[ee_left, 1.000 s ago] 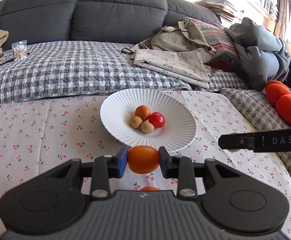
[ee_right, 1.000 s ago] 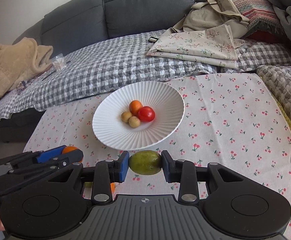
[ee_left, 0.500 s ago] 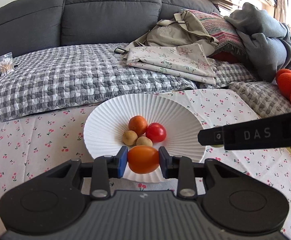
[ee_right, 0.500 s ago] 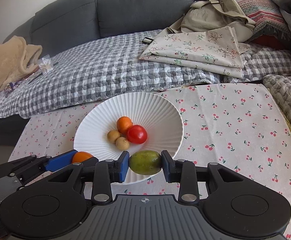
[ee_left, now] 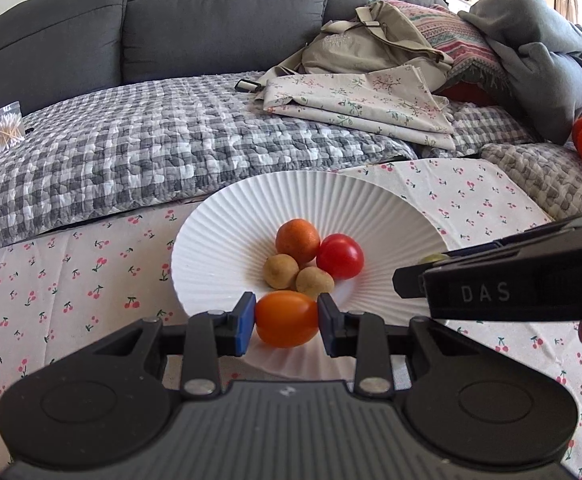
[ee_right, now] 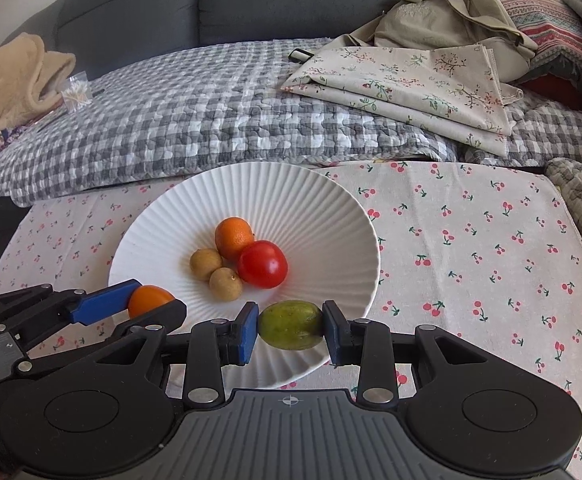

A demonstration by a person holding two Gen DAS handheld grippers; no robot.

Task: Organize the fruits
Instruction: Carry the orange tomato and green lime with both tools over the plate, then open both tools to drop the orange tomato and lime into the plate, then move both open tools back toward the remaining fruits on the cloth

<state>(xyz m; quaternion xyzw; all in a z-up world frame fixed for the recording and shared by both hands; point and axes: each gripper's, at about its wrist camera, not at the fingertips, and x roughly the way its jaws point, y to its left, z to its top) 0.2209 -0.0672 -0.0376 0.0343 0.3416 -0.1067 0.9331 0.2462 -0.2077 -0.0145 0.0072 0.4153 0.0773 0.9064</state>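
Gripping an orange fruit (ee_left: 286, 318) between its blue pads, the left gripper (ee_left: 286, 320) is closed on it just over the near rim of the white ribbed plate (ee_left: 227, 224). The right gripper (ee_right: 291, 325) is likewise closed, on a green fruit (ee_right: 291, 324), pinched end to end and also over the plate's near edge. In the right wrist view the left gripper comes in from the lower left, its orange fruit at the plate's left rim; in the left wrist view the right gripper crosses the right side, with only a sliver of the green fruit showing behind it. In the middle of the plate lie a small orange (ee_right: 234, 237), a red tomato (ee_right: 263, 264) touching it, and two small tan round fruits (ee_right: 215, 274) beside them, all clustered together. The plate sits on a cherry-print cloth (ee_right: 471, 248), with a grey checked quilt (ee_right: 195, 128) and a dark sofa (ee_left: 211, 16) behind.
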